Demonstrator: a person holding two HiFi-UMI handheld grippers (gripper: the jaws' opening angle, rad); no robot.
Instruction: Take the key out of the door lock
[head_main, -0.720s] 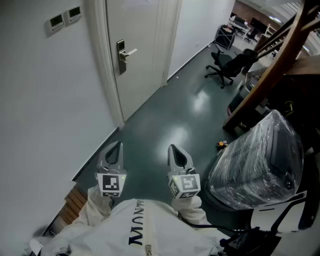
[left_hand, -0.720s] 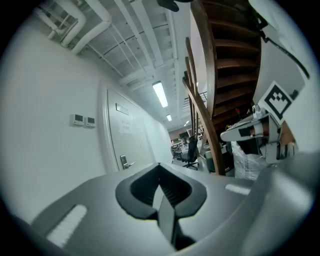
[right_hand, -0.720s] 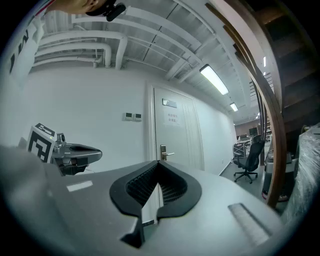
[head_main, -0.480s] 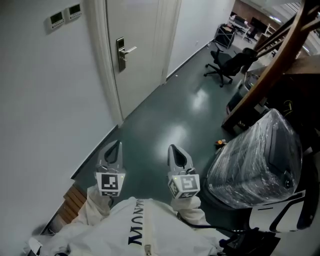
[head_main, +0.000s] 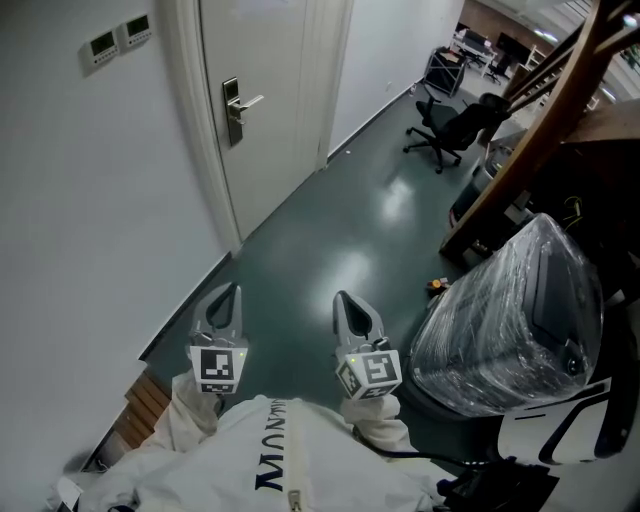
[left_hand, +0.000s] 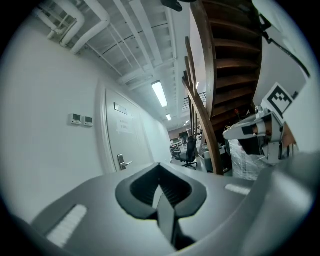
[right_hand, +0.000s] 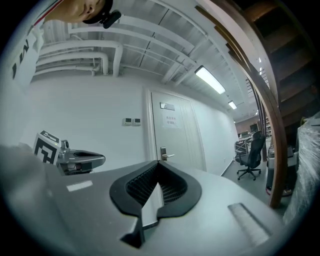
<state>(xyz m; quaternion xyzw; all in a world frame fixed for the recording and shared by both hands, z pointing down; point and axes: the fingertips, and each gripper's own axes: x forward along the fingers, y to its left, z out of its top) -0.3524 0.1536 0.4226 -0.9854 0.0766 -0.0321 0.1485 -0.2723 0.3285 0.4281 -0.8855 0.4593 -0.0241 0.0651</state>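
Note:
The white door (head_main: 270, 90) stands far ahead on the left, with a metal lock plate and lever handle (head_main: 232, 108). No key can be made out at this distance. My left gripper (head_main: 226, 296) and right gripper (head_main: 344, 303) are held side by side low in the head view, both shut and empty, pointing level toward the door. In the left gripper view the handle (left_hand: 121, 161) is small beyond the closed tips (left_hand: 160, 166). The right gripper view shows the handle (right_hand: 163, 154) just above its closed tips (right_hand: 158, 163).
A black office chair (head_main: 445, 125) stands down the corridor. A plastic-wrapped bulky object (head_main: 510, 320) sits close on the right under a wooden stair beam (head_main: 540, 130). Two wall control panels (head_main: 118, 38) hang left of the door. Dark green floor (head_main: 330, 250) lies between me and the door.
The door and handle have drifted slightly left and up in the head view. Both grippers keep the same place and stay shut.

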